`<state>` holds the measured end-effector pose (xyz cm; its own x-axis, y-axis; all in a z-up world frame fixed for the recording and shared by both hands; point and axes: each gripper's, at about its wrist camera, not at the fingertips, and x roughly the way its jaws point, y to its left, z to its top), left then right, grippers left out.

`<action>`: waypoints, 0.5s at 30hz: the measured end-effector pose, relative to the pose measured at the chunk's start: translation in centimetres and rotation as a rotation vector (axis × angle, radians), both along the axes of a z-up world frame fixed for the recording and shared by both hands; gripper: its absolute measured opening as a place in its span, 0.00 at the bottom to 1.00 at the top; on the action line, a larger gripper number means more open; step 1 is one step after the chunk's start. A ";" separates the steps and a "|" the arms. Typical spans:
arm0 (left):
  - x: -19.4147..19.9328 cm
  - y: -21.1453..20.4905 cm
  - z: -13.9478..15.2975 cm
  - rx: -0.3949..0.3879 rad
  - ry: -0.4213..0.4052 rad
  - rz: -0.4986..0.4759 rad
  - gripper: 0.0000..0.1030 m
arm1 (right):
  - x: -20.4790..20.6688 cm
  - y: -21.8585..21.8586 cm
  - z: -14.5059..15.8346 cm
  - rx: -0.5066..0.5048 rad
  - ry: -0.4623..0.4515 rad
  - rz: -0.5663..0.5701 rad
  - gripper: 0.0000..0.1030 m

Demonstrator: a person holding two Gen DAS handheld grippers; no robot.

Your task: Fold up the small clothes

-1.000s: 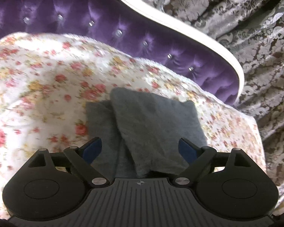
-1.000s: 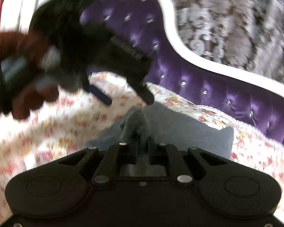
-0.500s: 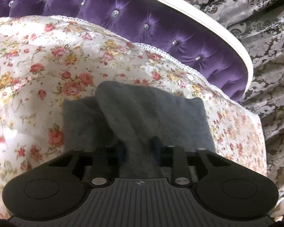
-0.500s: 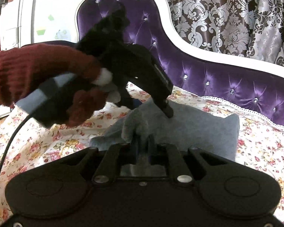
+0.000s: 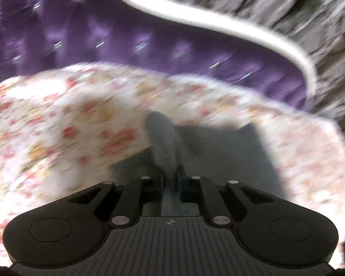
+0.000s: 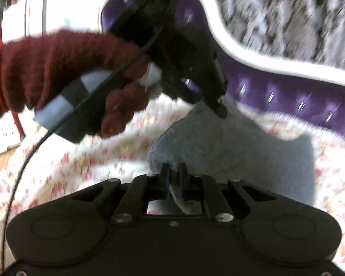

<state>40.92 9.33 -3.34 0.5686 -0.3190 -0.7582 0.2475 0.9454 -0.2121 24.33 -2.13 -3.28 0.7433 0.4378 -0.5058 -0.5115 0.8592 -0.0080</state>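
Now both clamps biting cloth: right hand-held black two-finger gripper (image 6: pixel 174 179) clenched on near edge of soft grey knit garment (image 6: pixel 241 151), same as 0.5 s ago; left hand-held black gripper (image 5: pixel 170 179) wide apart 1 s ago, closing 0.5 s ago, now pinched tight on a raised ridge of that cloth. Seen from right wrist, left unit, held by maroon knit-gloved hand (image 6: pixel 57 73), higher than before, fabric peaked up under its tips w/ far part still flat on floral-print white bedspread (image 5: pixel 57 119). Both views blurred, so likely mid-swing. Probably means grasp phase over, fold-over under way; garment only partly folded. Beyond: tufted purple velvet headboard w/ white trim (image 5: pixel 126 34), then grey damask curtain (image 5: pixel 322 23).
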 end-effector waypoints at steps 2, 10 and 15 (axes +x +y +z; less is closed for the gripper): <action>0.0 0.4 -1.6 0.053 0.027 0.018 0.36 | 0.6 0.3 -1.1 0.011 0.067 0.015 0.25; -4.1 1.1 0.6 0.050 -0.119 0.066 0.55 | -1.1 -4.7 0.4 0.178 0.100 0.087 0.67; -7.4 -1.1 1.8 0.017 -0.216 -0.014 0.67 | -1.3 -9.0 1.9 0.277 0.079 0.021 0.79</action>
<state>33.56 8.27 -1.54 0.7138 -0.3167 -0.6246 0.2989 0.9444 -0.1372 23.07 -11.17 -1.37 0.6955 0.5824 -0.4208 -0.5190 0.8122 0.2663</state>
